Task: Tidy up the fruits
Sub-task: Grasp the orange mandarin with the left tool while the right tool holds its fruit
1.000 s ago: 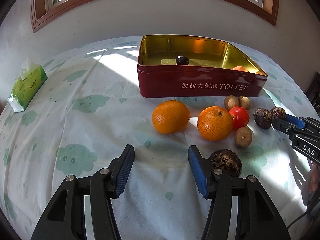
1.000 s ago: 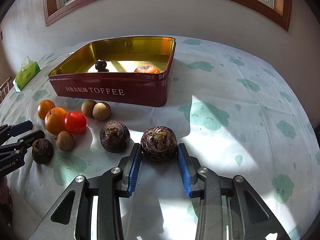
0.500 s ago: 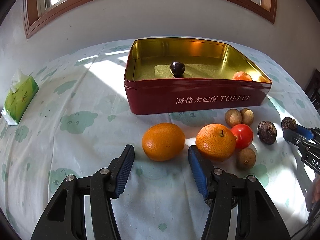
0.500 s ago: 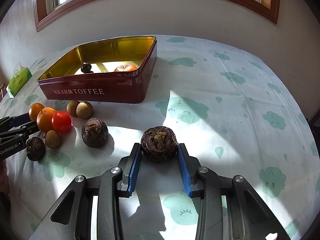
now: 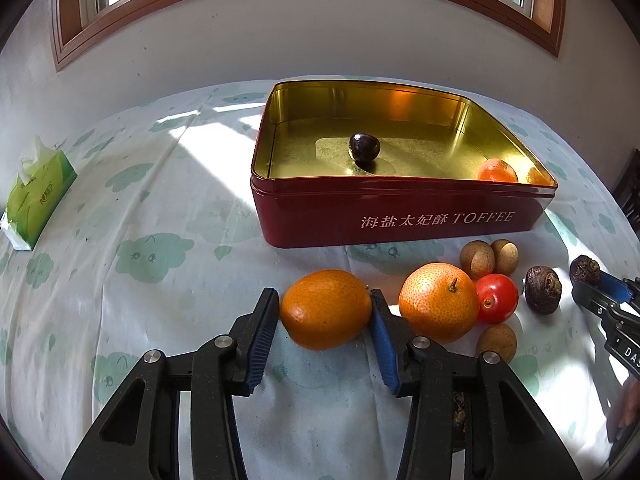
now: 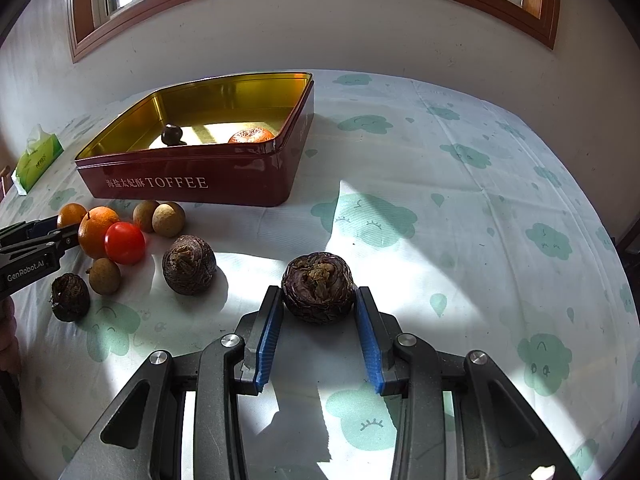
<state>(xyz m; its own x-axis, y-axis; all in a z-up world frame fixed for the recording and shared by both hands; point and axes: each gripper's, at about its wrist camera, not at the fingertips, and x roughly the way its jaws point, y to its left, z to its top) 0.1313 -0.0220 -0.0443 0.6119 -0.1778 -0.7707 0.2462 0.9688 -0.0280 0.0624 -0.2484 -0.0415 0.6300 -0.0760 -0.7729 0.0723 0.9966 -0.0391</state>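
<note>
The left gripper (image 5: pixel 325 308) brackets an orange (image 5: pixel 326 309) on the counter (image 5: pixel 140 280), pads touching both sides. At 12 o'clock stands the toffee tin (image 5: pixel 400 216). The right gripper (image 6: pixel 318 300) is closed on a dark water chestnut (image 6: pixel 318 287), resting on the counter.

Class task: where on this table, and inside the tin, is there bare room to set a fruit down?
Bare cloth lies between the tissue pack and the toffee tin, and right of the tin. The tin's floor is bare left of the dark fruit. It is crowded before the tin, around the tomato.
</note>
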